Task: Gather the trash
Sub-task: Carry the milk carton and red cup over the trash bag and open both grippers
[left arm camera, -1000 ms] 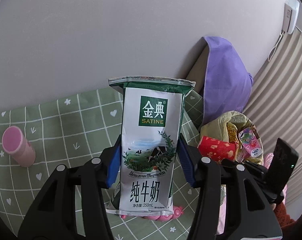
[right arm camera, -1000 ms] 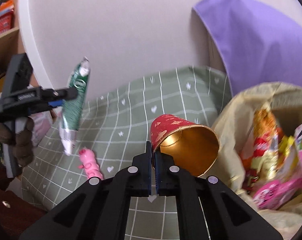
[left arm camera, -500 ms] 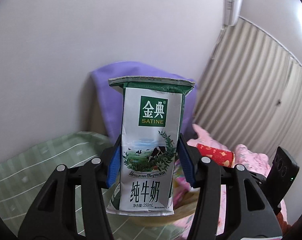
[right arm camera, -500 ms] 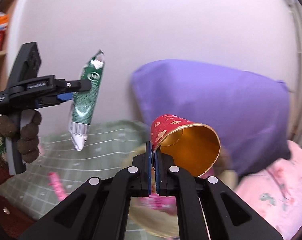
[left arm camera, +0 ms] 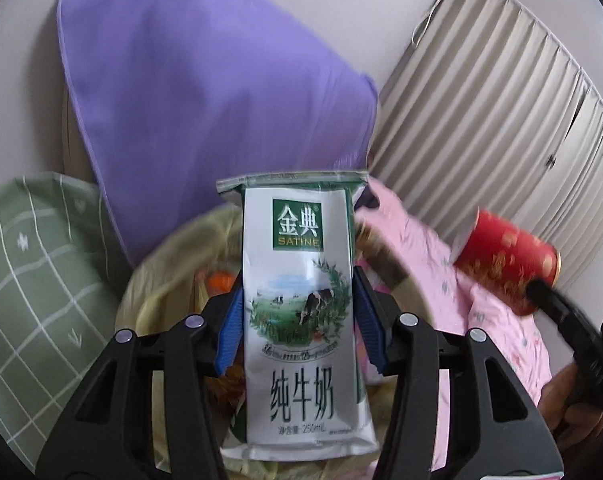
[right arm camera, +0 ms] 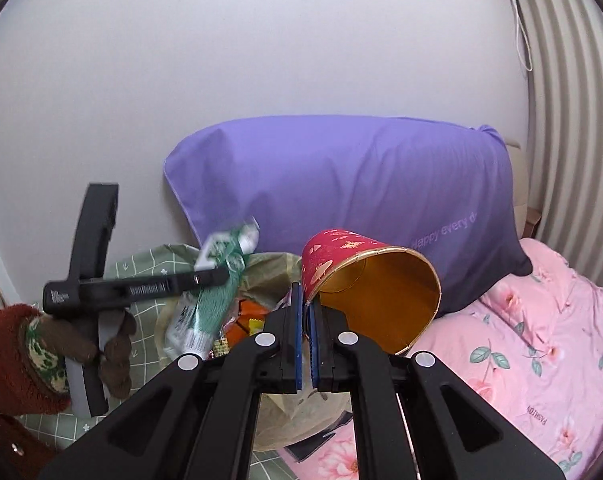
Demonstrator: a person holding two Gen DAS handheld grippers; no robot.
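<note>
A white and green milk carton [left arm camera: 297, 240] stands upright between the blue pads of my left gripper [left arm camera: 299, 304], whose jaws are closing and press on its sides. It hangs over an open yellowish trash bag [left arm camera: 169, 280] with snack wrappers inside. In the right wrist view the same carton [right arm camera: 209, 300] tilts above the bag [right arm camera: 269, 268]. My right gripper [right arm camera: 306, 308] is shut on the rim of a red paper cup [right arm camera: 365, 276] with a gold inside, held on its side just right of the bag. The left wrist view shows this cup [left arm camera: 505, 260] at the right.
A purple pillow [right arm camera: 361, 184] leans on the white wall behind the bag. Pink floral bedding [right arm camera: 541, 340] lies to the right, a green checked sheet [left arm camera: 33, 280] to the left. A beige pleated curtain [left arm camera: 501, 100] hangs at the far right.
Both views have swung from the green sheet towards the pillow and the bag. The carton now hangs over the bag's mouth. The cup has risen and come beside the bag.
</note>
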